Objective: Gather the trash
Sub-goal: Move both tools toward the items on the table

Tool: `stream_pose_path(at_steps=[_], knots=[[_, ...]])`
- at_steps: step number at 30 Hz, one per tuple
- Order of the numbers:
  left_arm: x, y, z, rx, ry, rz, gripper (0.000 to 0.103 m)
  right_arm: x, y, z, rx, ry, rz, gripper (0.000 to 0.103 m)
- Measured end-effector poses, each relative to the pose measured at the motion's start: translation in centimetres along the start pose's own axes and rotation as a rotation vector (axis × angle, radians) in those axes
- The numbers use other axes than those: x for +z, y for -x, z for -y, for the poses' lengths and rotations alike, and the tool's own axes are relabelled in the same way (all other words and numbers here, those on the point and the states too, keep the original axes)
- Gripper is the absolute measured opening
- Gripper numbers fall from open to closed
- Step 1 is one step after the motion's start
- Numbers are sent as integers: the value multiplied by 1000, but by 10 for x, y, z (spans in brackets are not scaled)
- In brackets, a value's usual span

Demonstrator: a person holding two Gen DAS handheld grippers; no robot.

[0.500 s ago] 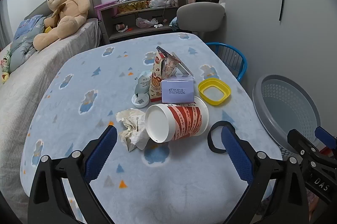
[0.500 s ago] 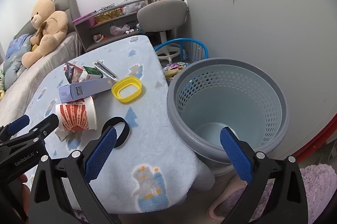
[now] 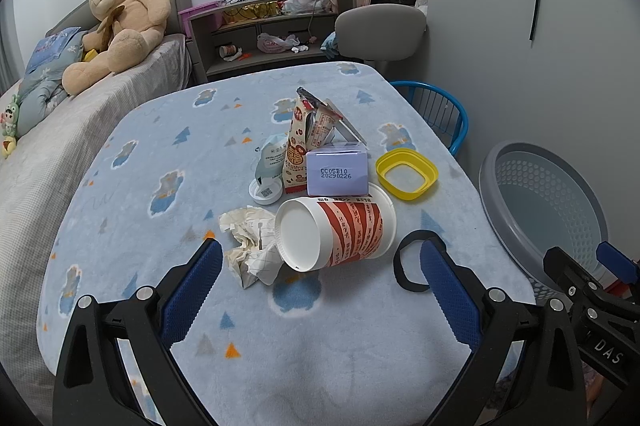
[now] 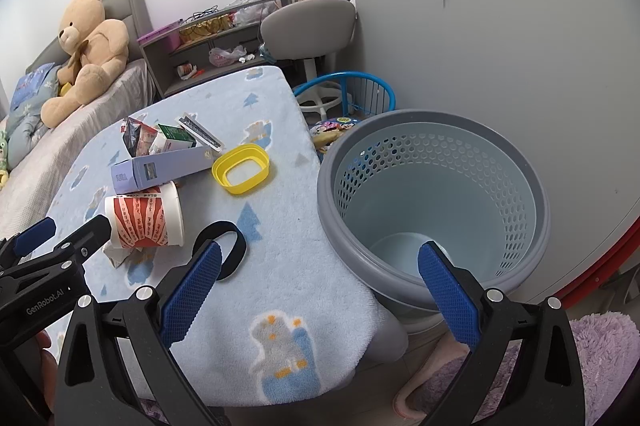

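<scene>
Trash lies in a heap on the blue-blanketed table (image 3: 152, 153): a red-and-white paper cup (image 3: 334, 232) (image 4: 144, 216) on its side, crumpled paper (image 3: 248, 246), a purple box (image 3: 337, 173) (image 4: 160, 167), snack wrappers (image 3: 308, 133), a yellow lid (image 3: 406, 173) (image 4: 241, 173) and a black band (image 3: 408, 260) (image 4: 224, 250). My left gripper (image 3: 320, 290) is open and empty, just short of the cup. My right gripper (image 4: 320, 286) is open and empty, between the table's corner and the grey perforated bin (image 4: 436, 201) (image 3: 544, 201).
A bed with a teddy bear (image 3: 120, 21) lies at the left. A grey chair (image 3: 380, 29) and cluttered shelf (image 3: 264, 33) stand behind the table. A blue wire basket (image 4: 348, 93) sits on the floor beyond the bin. A purple rug (image 4: 592, 358) lies at the lower right.
</scene>
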State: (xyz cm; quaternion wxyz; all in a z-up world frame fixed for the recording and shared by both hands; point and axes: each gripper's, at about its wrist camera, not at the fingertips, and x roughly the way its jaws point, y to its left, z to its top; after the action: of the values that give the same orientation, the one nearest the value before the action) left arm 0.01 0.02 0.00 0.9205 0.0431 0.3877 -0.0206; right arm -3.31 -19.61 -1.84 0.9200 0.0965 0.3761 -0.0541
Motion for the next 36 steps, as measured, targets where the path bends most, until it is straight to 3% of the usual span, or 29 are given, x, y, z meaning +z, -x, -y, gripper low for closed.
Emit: stream_pose_path(at_steps=[11,17,28,36], knots=[[-6,-11,-7,5,7,-12,95,-5,-5,-4,21,9,-10,97],[-14,-11,-34,14,61,-18,95,-8,-13,-12,59,27,-29,97],[-29,-26,-77,67,113,-71,95,-14,-45,-57,174,135,-119,97],[-32,-44,-100,81,152,-104,95,-11,-81,-68,163,148,-192,96]])
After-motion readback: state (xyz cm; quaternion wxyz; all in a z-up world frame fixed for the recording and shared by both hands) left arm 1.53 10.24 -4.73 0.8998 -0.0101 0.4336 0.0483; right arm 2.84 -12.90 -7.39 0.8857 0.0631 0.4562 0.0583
